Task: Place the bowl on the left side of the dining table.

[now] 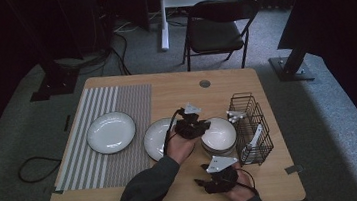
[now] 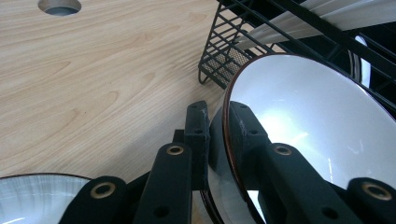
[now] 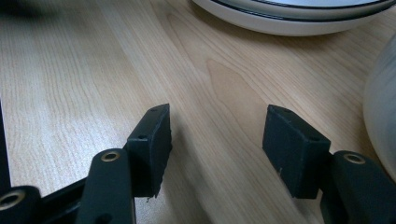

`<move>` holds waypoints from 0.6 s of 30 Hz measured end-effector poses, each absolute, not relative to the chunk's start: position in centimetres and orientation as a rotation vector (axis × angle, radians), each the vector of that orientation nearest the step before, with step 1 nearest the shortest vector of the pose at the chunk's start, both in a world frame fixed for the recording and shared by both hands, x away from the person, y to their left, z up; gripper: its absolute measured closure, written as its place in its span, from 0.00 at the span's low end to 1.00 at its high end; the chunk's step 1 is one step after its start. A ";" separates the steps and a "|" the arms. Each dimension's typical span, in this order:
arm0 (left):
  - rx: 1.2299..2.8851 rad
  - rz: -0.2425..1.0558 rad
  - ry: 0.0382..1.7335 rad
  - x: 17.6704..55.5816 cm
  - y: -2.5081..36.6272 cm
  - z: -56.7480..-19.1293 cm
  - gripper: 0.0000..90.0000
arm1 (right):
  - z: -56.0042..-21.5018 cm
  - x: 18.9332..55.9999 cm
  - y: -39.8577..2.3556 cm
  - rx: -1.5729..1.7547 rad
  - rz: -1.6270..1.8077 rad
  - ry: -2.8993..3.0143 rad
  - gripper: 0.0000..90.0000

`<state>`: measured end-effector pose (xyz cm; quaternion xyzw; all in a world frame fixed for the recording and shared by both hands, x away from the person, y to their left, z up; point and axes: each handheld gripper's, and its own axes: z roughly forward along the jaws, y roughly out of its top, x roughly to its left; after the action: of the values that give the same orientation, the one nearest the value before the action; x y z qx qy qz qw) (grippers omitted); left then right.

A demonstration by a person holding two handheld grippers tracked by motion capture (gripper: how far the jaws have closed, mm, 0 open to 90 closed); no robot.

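Wooden tabletop [image 1: 175, 88] under dim light: the left gripper [image 2: 215, 133] is clamped on the rim of a white bowl [image 2: 317, 121] (top of a stack), with the black wire rack [image 1: 251, 128] just beyond it. Nearer the person, the right gripper [image 3: 217, 140] rests unclenched, nothing between its jaws.
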<state>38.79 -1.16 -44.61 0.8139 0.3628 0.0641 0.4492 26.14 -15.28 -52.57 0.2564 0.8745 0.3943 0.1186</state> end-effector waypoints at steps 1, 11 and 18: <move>2.013 0.159 0.900 38.8 -1.2 -44.6 0.89 | -52.6 26.1 -15.3 0.749 1.153 2.557 0.46; 1.962 0.086 0.928 39.0 -0.8 -45.2 0.90 | -52.6 26.2 -15.3 0.748 1.152 2.556 0.46; 1.927 0.045 0.931 39.1 -0.5 -45.1 0.90 | -52.6 26.2 -15.3 0.747 1.151 2.556 0.46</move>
<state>39.10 -0.51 -45.13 0.7899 0.3816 0.0184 0.4797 26.15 -15.29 -52.57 0.2557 0.8747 0.3940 0.1197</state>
